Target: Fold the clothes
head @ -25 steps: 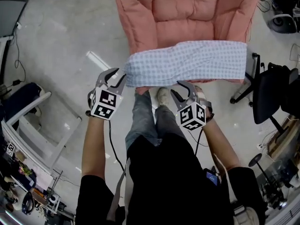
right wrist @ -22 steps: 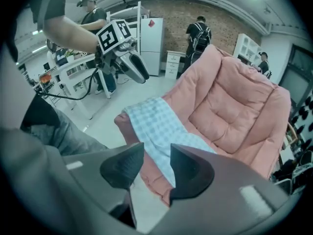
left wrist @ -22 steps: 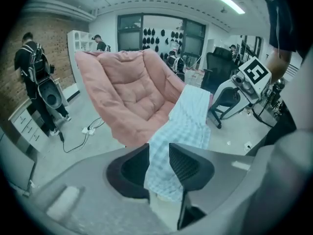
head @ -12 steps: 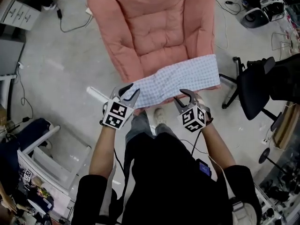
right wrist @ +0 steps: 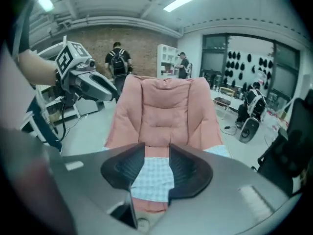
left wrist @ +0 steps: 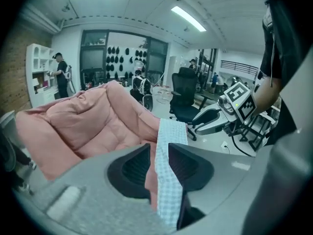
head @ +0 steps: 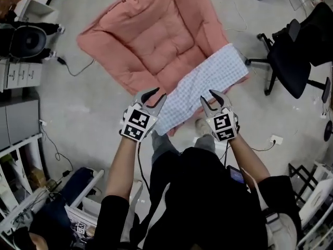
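A light blue checked cloth (head: 203, 92), folded into a long band, lies flat across the front edge of a pink padded floor chair (head: 156, 35). My left gripper (head: 158, 92) hovers over the band's near left end, and my right gripper (head: 208, 95) hovers above its middle. Both stand slightly open and hold nothing. In the left gripper view the cloth (left wrist: 171, 131) and the chair (left wrist: 98, 121) show through the gap of the left gripper (left wrist: 159, 151). In the right gripper view the cloth (right wrist: 154, 177) lies on the chair (right wrist: 164, 111), beyond the right gripper (right wrist: 157, 153).
A black office chair (head: 296, 56) stands at the right. Grey cabinets (head: 21, 124) and a black device (head: 26, 40) line the left side, with a cable (head: 78, 69) on the floor. My shoe (head: 200, 126) is just below the cloth. People (right wrist: 117, 60) stand far back.
Both grippers have risen off the cloth's near edge, which stays on the chair. The head view has swung, so the chair now sits tilted towards the upper left.
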Demonstrator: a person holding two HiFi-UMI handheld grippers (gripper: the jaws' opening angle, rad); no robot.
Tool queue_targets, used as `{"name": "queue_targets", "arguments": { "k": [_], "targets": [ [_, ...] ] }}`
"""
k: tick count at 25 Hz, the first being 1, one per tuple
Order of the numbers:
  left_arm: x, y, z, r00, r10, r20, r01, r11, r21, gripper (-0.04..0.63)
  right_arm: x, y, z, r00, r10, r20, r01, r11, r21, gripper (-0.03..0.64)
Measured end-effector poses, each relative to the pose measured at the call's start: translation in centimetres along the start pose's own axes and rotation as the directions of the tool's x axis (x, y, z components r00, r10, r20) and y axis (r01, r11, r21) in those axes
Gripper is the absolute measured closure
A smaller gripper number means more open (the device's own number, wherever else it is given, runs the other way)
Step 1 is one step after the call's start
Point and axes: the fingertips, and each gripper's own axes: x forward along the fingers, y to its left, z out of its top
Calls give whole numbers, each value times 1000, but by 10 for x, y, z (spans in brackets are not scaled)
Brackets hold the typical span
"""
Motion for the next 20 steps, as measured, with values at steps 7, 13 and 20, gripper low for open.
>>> {"name": "queue_targets", "arguments": {
  "k": [7, 13, 20],
  "targets": [
    [12, 11, 7, 971, -239, -25, 240, 965, 108, 469, -4, -9, -26, 948, -317, -15, 281, 817, 504, 459],
    [36, 5, -12, 924, -364, -115, 379, 913, 151, 469, -14, 9, -49, 895, -441, -72, 379, 663, 646, 459],
    [84, -34, -22, 866, -451, -217, 486, 860, 154, 469, -30, 12, -101, 859, -494, -133, 415, 521, 746, 459]
  ]
}}
